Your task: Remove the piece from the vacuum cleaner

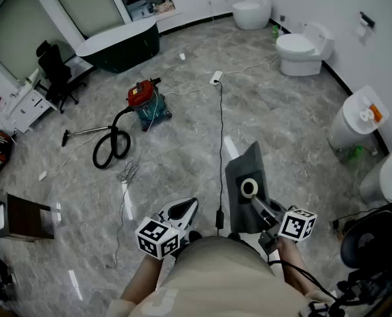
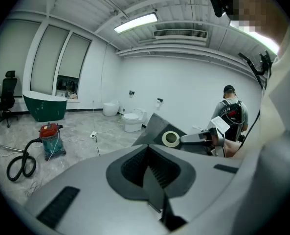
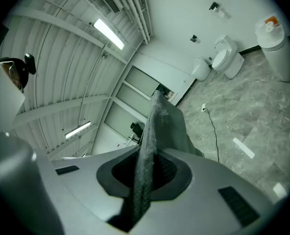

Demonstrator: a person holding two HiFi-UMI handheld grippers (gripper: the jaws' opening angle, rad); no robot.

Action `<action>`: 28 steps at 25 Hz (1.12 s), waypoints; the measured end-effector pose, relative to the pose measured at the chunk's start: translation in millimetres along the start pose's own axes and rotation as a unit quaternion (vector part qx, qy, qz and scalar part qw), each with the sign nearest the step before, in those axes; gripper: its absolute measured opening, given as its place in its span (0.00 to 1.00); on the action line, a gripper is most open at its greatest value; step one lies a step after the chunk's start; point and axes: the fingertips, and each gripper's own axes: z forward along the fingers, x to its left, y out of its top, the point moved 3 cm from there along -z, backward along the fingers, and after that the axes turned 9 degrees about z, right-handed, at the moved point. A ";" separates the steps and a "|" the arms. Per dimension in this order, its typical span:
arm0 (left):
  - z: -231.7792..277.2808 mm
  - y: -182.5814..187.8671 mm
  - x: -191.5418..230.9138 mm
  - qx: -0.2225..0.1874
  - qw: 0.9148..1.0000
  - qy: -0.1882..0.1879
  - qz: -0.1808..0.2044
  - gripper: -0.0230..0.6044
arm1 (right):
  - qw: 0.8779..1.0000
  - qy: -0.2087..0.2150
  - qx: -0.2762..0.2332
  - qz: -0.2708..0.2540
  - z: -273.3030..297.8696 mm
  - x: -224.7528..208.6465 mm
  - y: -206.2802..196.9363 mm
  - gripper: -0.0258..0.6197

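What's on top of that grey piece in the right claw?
A pale ring sits on the grey piece, pinched at one edge by the right claw. Its underside and whatever lies inside the ring are hidden.

In the head view, the red-lidded teal canister vacuum cleaner [image 1: 146, 103] stands on the floor at upper left-centre, with its black looped hose [image 1: 111, 147] just below and left of it. Behind it, toward the top, sits the dark green oval bathtub [image 1: 119, 45], with a black office chair [image 1: 55, 71] to its left. A boxy white toilet [image 1: 303, 48] stands at upper right. A thin black cable [image 1: 220, 144] runs down the middle. At lower centre-right, the flat grey felt piece with a pale round collar [image 1: 243, 177] sits between the jaws of the right gripper [image 1: 260, 207], well apart from the vacuum cleaner. The left gripper [image 1: 182, 210] lies left of the cable.
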 end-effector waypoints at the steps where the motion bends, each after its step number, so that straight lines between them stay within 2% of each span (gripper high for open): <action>1: 1.8 1.4 -2.1 0.000 1.000 0.000 0.001 0.04 | 1.000 0.002 -0.001 0.001 -2.1 -0.7 1.7 0.09; 8: 0.2 -0.2 -0.2 0.005 1.000 0.009 0.010 0.04 | 1.000 0.009 0.007 -0.003 6.3 -5.4 1.0 0.09; 12: 5.1 -5.8 3.0 0.004 1.000 0.021 0.002 0.04 | 1.000 0.011 0.024 0.000 17.2 -13.3 5.9 0.09; 16: 6.4 -9.3 15.1 0.003 1.000 0.016 -0.007 0.04 | 1.000 0.010 0.021 0.016 25.2 -8.3 8.6 0.09; 22: 13.2 -14.7 60.5 -0.004 1.000 0.001 -0.019 0.04 | 1.000 -0.013 0.025 -0.004 58.9 -2.3 12.0 0.09; 28: 25.4 5.6 114.7 -0.013 0.999 -0.034 -0.013 0.04 | 0.999 -0.040 0.007 -0.002 100.4 10.6 23.1 0.09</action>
